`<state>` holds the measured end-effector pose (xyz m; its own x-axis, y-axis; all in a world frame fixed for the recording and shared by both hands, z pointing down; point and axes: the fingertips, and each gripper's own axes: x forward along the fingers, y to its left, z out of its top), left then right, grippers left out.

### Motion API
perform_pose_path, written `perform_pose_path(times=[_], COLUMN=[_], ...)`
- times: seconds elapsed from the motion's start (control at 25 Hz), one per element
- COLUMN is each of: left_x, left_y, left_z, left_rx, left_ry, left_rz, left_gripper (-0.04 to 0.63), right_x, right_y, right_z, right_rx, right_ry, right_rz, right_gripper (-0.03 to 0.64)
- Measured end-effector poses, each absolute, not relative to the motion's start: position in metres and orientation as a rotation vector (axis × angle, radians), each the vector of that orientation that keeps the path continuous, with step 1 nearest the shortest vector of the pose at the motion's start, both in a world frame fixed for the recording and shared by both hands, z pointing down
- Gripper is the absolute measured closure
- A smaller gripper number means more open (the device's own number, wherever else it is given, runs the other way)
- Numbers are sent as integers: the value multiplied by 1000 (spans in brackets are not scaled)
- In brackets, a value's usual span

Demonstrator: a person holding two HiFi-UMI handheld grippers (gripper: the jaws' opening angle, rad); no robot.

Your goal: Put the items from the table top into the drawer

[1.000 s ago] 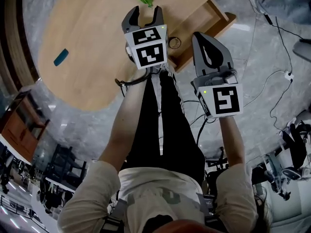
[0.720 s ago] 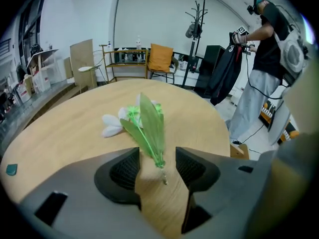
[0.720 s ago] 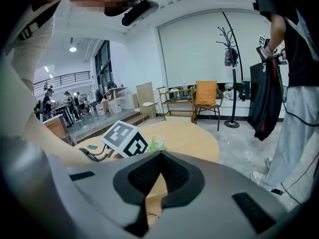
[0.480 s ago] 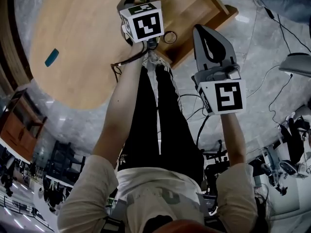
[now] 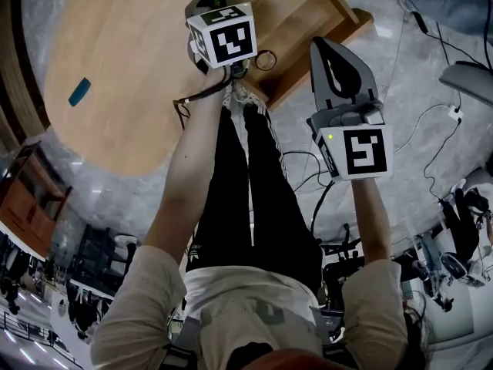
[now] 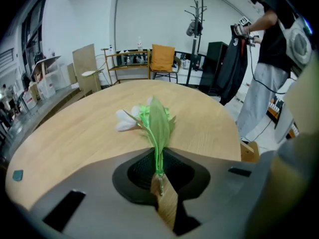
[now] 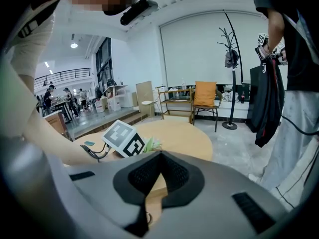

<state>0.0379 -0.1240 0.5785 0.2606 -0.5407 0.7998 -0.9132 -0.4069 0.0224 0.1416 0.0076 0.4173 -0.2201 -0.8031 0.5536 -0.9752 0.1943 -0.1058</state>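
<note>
Eyes on the left claw [image 6: 158, 158] first: its jaws have just been closing, and they now pinch the thin green stem of the flower [image 6: 152, 118], nearly shut on it. The flower stretches away from the jaws over the round wooden table [image 6: 75, 133], white bloom and leaves low over the wood and probably resting on it, though that is hard to call from here. Over to the right claw [image 7: 160, 156] — jaws together, nothing in them, held beside the table by the open wooden drawer [image 5: 348, 15]. Far across the tabletop lies a small teal thing [image 5: 78, 92].
</note>
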Motion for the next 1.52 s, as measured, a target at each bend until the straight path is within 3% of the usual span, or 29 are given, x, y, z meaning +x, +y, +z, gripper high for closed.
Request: perform_pose_path(times=[0.36, 0.76, 1.28, 1.52], left_x=[36, 24, 31, 69], left_y=[-125, -47, -58, -42], left_z=[491, 386, 371, 404], left_rx=[2167, 2293, 2338, 2375], left_ry=[-1395, -1397, -1407, -1222], left_rz=[876, 755, 737, 840], left_gripper=[552, 554, 554, 554], right_x=[131, 117, 119, 141], right_y=[3, -5, -1, 11], right_z=[382, 337, 338, 345], right_rx=[1678, 1703, 1732, 1774], right_ry=[-2153, -2170, -2162, -2128], right_rz=[575, 523, 541, 554], right_gripper=[612, 612, 612, 612])
